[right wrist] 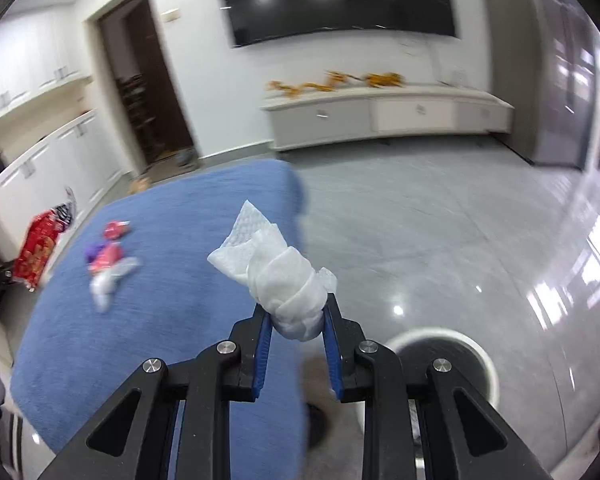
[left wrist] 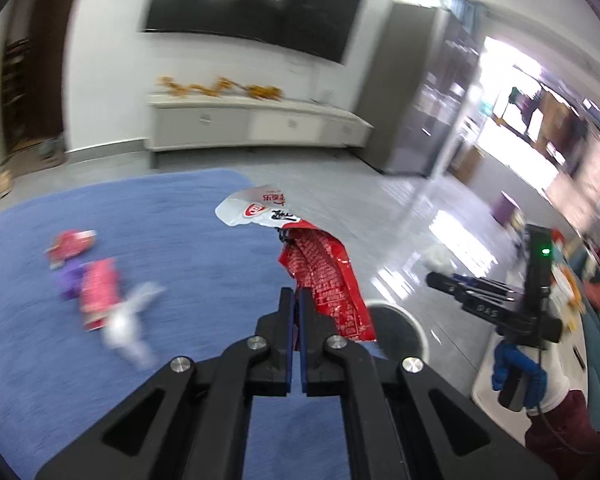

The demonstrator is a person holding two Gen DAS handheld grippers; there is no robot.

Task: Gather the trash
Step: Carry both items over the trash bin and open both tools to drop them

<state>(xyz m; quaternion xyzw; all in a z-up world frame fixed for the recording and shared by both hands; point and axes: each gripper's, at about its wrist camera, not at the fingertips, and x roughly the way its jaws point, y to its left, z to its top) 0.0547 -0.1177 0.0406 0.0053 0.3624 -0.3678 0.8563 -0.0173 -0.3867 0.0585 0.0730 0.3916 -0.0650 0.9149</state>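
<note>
My left gripper [left wrist: 295, 295] is shut on a red and white snack wrapper [left wrist: 324, 276] and holds it up above the blue rug [left wrist: 180, 220]. My right gripper [right wrist: 296, 307] is shut on a crumpled white tissue [right wrist: 278, 272], also lifted. A white round bin [right wrist: 446, 364] stands on the floor below and right of the right gripper; its rim shows in the left wrist view [left wrist: 400, 320]. More trash lies on the rug: pink wrappers [left wrist: 96, 292], a purple wrapper [left wrist: 70, 280] and a clear plastic piece [left wrist: 130, 320]. The right gripper also shows in the left wrist view [left wrist: 440, 282].
A white low cabinet [left wrist: 256, 124] stands against the far wall under a dark screen [left wrist: 256, 4]. Grey glossy floor [right wrist: 440, 232] lies right of the rug. A dark doorway [right wrist: 148, 76] and white cupboards [right wrist: 40, 140] are on the left.
</note>
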